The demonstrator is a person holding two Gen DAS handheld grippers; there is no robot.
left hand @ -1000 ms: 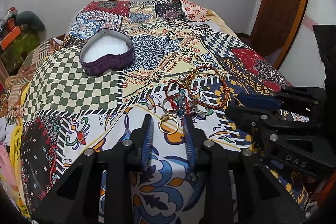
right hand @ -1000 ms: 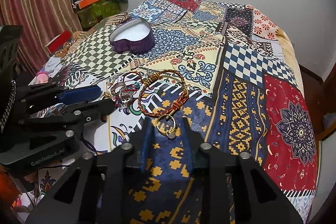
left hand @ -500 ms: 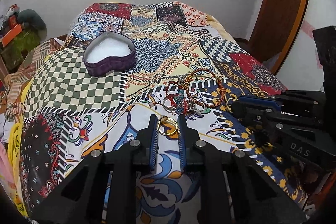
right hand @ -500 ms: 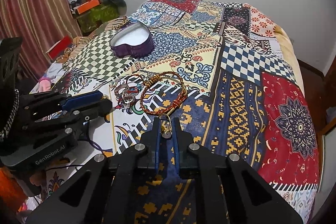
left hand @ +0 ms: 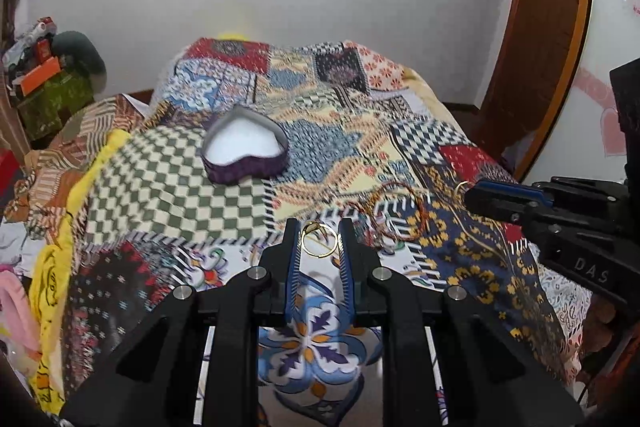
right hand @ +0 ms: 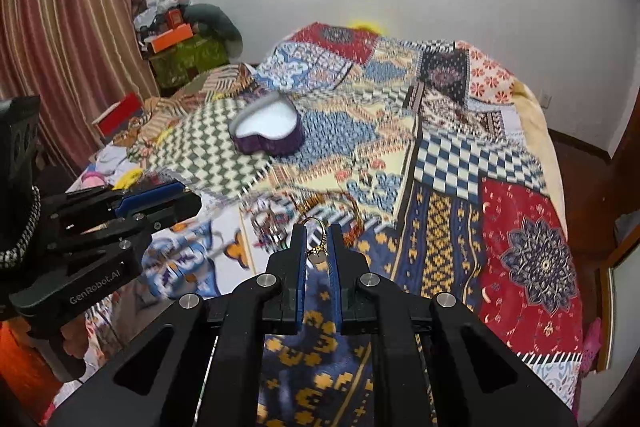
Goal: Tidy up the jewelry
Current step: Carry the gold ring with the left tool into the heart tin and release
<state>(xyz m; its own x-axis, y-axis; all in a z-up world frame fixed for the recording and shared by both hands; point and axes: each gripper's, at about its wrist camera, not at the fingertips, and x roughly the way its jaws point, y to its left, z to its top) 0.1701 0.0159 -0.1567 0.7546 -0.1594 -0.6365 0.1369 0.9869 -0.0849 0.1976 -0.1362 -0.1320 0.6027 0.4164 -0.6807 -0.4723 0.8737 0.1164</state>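
Note:
My left gripper (left hand: pixel 319 231) is shut on a gold ring (left hand: pixel 319 243), held above the patchwork bedspread. My right gripper (right hand: pixel 318 233) is shut on a second gold ring (right hand: pixel 317 227) with a small round tag hanging from it. A red and gold braided bracelet (left hand: pixel 396 211) and other small pieces lie on the cloth just beyond the left gripper. In the right wrist view that pile (right hand: pixel 276 223) is blurred. A purple heart-shaped box (left hand: pixel 244 151) with a white inside stands open farther back, also seen as the heart box (right hand: pixel 267 133) from the right wrist.
The right gripper's body (left hand: pixel 560 223) fills the right side of the left wrist view; the left gripper's body (right hand: pixel 92 239) fills the left side of the right wrist view. Clutter and boxes (right hand: pixel 180 39) sit beside the bed by a striped curtain (right hand: pixel 72 27). A wooden door frame (left hand: pixel 536 39) stands at right.
Both grippers closed on their gold rings and rose off the bedspread with them. The heart box and bracelet pile now sit lower and farther in both views.

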